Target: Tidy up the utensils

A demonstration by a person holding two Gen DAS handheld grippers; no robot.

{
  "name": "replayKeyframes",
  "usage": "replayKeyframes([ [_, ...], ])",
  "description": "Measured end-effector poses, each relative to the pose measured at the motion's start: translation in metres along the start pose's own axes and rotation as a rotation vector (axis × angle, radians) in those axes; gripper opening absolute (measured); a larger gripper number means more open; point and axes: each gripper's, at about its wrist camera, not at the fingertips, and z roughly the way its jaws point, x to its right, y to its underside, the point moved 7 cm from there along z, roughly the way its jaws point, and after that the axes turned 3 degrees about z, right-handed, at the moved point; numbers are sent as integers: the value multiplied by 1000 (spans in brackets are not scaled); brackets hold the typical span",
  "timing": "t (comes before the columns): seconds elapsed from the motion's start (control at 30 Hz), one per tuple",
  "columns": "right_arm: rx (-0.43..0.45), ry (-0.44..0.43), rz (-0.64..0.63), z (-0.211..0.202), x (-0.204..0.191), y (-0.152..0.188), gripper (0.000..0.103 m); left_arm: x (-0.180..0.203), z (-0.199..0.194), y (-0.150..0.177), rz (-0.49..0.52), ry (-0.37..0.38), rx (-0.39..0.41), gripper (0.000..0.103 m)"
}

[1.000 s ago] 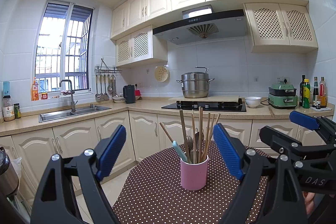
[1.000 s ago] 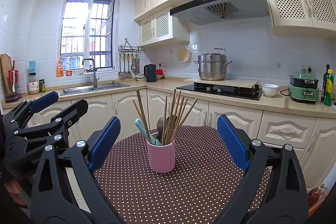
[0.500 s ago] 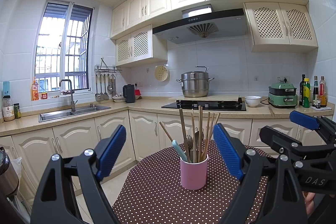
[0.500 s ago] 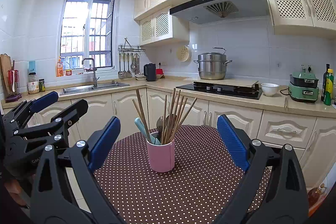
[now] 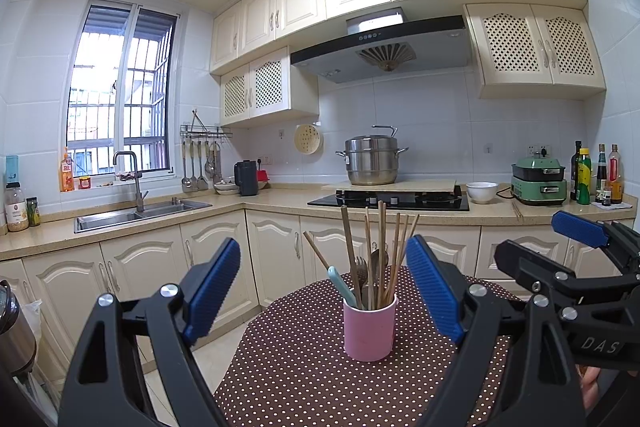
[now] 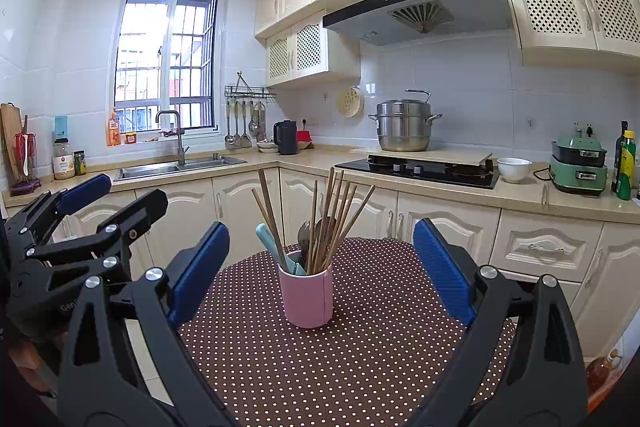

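A pink cup [image 5: 370, 329] stands upright on a brown polka-dot table [image 5: 296, 379]; it also shows in the right wrist view [image 6: 307, 297]. It holds several wooden chopsticks [image 5: 382, 251], a teal handle [image 5: 341, 285] and dark spoons. My left gripper [image 5: 324, 291] is open and empty, short of the cup, which shows between its fingers. My right gripper [image 6: 320, 267] is open and empty, also short of the cup. The right gripper shows at the right edge of the left wrist view [image 5: 576, 231].
The table cloth [image 6: 360, 367] ends at a rounded far edge. Cream cabinets [image 5: 140, 267] and a countertop run behind it. A sink [image 5: 136, 215], a hob with a steel pot [image 5: 372, 163], a white bowl [image 5: 482, 191] and bottles [image 5: 596, 173] stand on the counter.
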Motion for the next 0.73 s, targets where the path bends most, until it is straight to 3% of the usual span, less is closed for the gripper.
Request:
replayKeyframes([
  [0.53,-2,2,0,1,1,3,92,0,4,1,0,3,-10,83],
  [0.73,-37,22,-7,18,7,13,94,3,28,19,0,26,-97,83],
])
